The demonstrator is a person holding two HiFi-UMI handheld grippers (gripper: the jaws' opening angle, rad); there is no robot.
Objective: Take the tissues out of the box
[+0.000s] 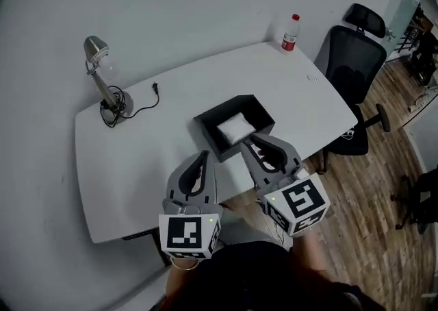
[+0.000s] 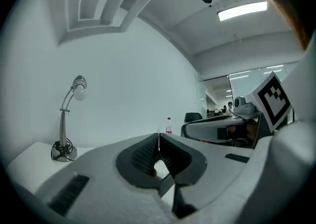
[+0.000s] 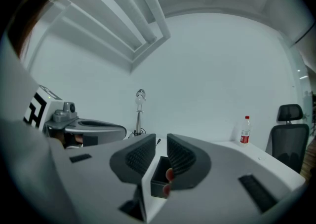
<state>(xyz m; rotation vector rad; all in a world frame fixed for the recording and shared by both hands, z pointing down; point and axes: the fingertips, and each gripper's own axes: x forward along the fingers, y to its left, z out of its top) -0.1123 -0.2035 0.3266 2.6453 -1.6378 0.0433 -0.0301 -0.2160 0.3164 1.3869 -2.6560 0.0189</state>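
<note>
A black open-topped box [image 1: 207, 133] stands in the middle of the white table [image 1: 137, 159], with a stack of white tissues [image 1: 235, 127] lying in it. My right gripper [image 1: 252, 140] hovers at the box's near right corner. Its jaws stand a little apart with nothing between them, and in the right gripper view [image 3: 161, 140] the box [image 3: 159, 181] shows through the gap. My left gripper [image 1: 203, 155] is over the table just left of the box's near edge. It is shut and empty, with its tips meeting in the left gripper view [image 2: 158, 136].
A desk lamp [image 1: 102, 83] with its cable and plug stands at the table's far left corner. A plastic bottle with a red label [image 1: 290, 33] is at the far right corner. A black office chair [image 1: 356, 63] stands beyond the table's right end on a wood floor.
</note>
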